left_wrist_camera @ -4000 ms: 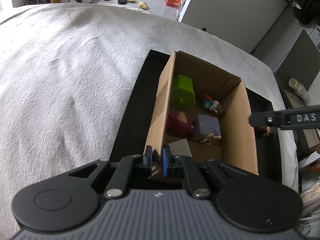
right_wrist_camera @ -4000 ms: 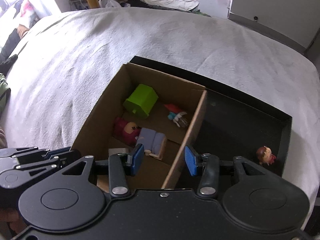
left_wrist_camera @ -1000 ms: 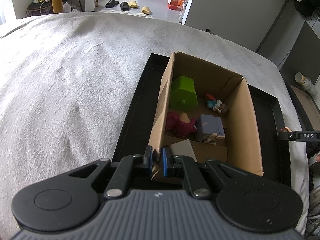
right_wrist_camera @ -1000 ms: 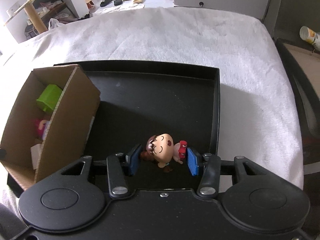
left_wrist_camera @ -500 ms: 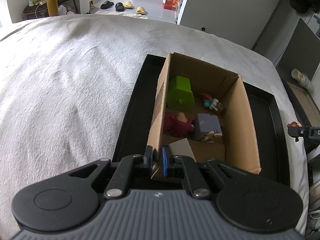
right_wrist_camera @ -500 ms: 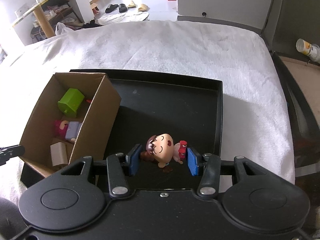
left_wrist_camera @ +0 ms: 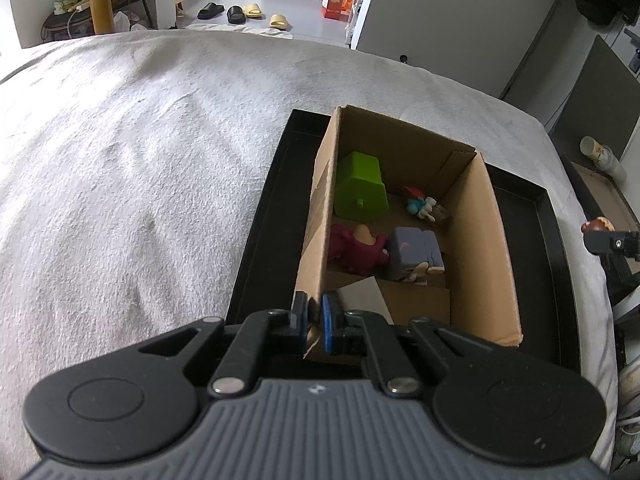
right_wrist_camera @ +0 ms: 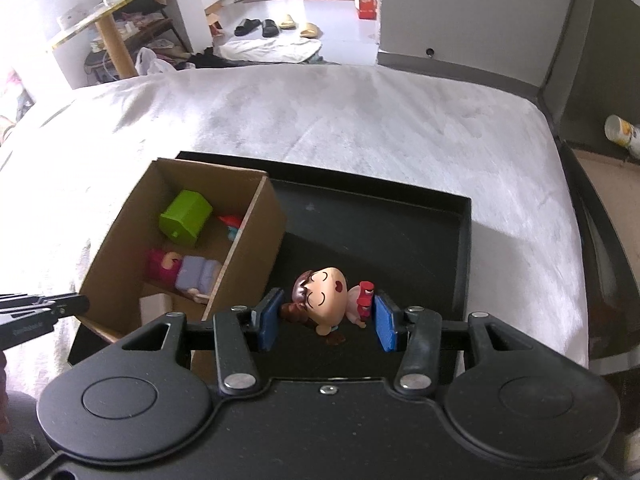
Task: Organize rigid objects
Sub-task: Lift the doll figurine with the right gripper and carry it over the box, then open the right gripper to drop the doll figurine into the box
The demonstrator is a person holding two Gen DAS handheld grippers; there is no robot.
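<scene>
A cardboard box point(left_wrist_camera: 484, 232) stands in a black tray point(left_wrist_camera: 264, 216) on a white bed. Inside lie a green toy house point(left_wrist_camera: 360, 192), a small blue and red figure point(left_wrist_camera: 420, 204), a maroon figure point(left_wrist_camera: 356, 246) and a purple block toy point(left_wrist_camera: 414, 248). My left gripper point(left_wrist_camera: 315, 322) is shut on the box's near left wall corner. My right gripper point(right_wrist_camera: 326, 316) is shut on a small doll figurine point(right_wrist_camera: 324, 296) with brown hair and holds it above the tray point(right_wrist_camera: 380, 232), to the right of the box point(right_wrist_camera: 256, 240). The green house point(right_wrist_camera: 186, 218) shows there too.
The white bedcover point(left_wrist_camera: 132, 184) spreads left and beyond the tray. A dark bedside surface with a can point(right_wrist_camera: 622, 130) lies at the right. Slippers point(right_wrist_camera: 276, 26) and a shelf stand on the floor far behind.
My right gripper has risen with the doll in it, and the tray and box look farther below. My left gripper keeps its hold on the box wall.
</scene>
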